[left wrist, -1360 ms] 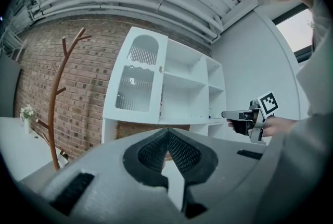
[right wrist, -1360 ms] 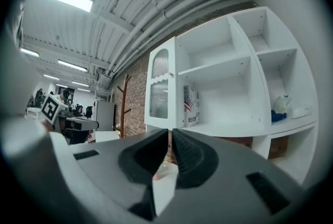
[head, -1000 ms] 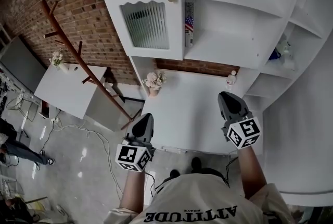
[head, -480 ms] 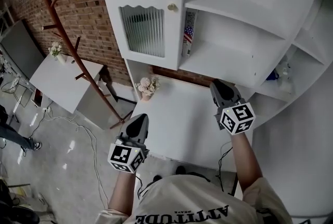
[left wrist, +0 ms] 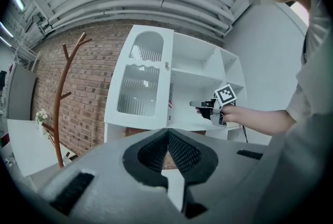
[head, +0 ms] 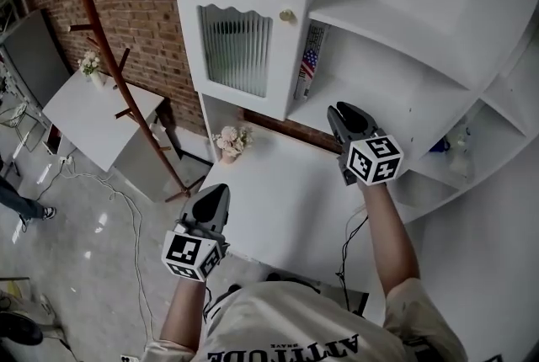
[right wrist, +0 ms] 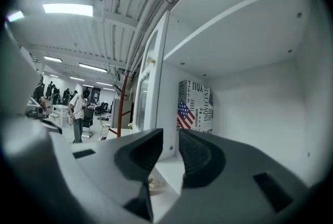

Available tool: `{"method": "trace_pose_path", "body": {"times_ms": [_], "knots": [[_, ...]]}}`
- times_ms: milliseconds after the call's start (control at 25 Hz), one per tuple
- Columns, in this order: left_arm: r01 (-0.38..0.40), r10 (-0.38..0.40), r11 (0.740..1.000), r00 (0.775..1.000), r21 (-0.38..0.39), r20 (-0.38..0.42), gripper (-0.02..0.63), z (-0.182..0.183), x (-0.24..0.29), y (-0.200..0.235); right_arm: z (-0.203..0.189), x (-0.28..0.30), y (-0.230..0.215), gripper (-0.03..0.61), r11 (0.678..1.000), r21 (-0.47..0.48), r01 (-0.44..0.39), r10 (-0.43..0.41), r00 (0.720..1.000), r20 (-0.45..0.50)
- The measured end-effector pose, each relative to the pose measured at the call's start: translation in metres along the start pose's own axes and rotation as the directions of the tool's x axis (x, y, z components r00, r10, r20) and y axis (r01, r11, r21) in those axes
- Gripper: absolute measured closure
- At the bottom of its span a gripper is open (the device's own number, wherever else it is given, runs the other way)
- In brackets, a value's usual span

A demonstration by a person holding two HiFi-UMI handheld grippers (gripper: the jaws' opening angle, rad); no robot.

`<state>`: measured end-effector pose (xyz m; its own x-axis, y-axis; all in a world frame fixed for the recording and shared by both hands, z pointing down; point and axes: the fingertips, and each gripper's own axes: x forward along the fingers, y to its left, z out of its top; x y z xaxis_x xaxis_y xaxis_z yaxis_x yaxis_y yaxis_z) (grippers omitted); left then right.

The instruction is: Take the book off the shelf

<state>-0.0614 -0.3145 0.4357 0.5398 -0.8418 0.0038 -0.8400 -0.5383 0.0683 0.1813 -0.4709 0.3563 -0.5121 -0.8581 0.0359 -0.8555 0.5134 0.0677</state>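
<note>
The book (head: 309, 64) has an American flag and black lettering on its cover. It stands upright at the left end of the white shelf (head: 396, 112), against the cabinet's partition, and it shows again in the right gripper view (right wrist: 195, 106). My right gripper (head: 340, 111) is level at the shelf's front edge, right of the book and apart from it. Its jaws have just been opening, and the narrow gap (right wrist: 170, 137) between them holds nothing. My left gripper (head: 219, 192) hangs low over the table's front edge, its jaws (left wrist: 167, 133) closed together and empty.
A ribbed glass cabinet door (head: 236, 49) with a round knob hangs left of the book. A flower pot (head: 227, 141) stands on the white tabletop (head: 286, 200) under the cabinet. A wooden coat rack (head: 118, 74) stands at the left, and a blue thing (head: 438, 146) sits on the right-hand shelves.
My right gripper has travelled up from above the tabletop to the shelf's front, nearer the book, and its jaws have parted a little. The left gripper has shifted only slightly.
</note>
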Motion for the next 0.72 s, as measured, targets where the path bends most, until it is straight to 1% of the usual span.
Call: {"method": "trace_pose_path", "body": {"times_ms": [80,160,280,520,720], "knots": [[-0.006,0.006,1.0,1.0,-0.006,-0.003,0.588,-0.001,0.003,0.002,0.002,0.014,-0.008,0.493,1.0,0.021,-0.013,0.013,1.0,-0.004],[-0.01,0.01,1.0,1.0,-0.009,-0.009,0.588,-0.004,0.006,0.003,0.002,0.029,-0.015,0.473,0.999,0.037,-0.027,0.027,0.999,-0.016],[-0.014,0.014,1.0,1.0,-0.009,-0.017,0.588,-0.006,0.01,0.003,-0.001,0.051,-0.023,0.454,0.999,0.032,-0.043,0.044,0.998,-0.036],[-0.029,0.028,0.999,0.999,-0.017,-0.027,0.588,-0.011,0.016,0.006,-0.011,0.093,-0.032,0.383,0.997,0.024,-0.077,0.078,0.993,-0.088],[-0.057,0.056,0.998,0.998,-0.028,-0.036,0.588,-0.018,0.013,0.014,-0.021,0.122,-0.042,0.342,0.994,0.068,-0.089,0.096,0.989,-0.111]]}}
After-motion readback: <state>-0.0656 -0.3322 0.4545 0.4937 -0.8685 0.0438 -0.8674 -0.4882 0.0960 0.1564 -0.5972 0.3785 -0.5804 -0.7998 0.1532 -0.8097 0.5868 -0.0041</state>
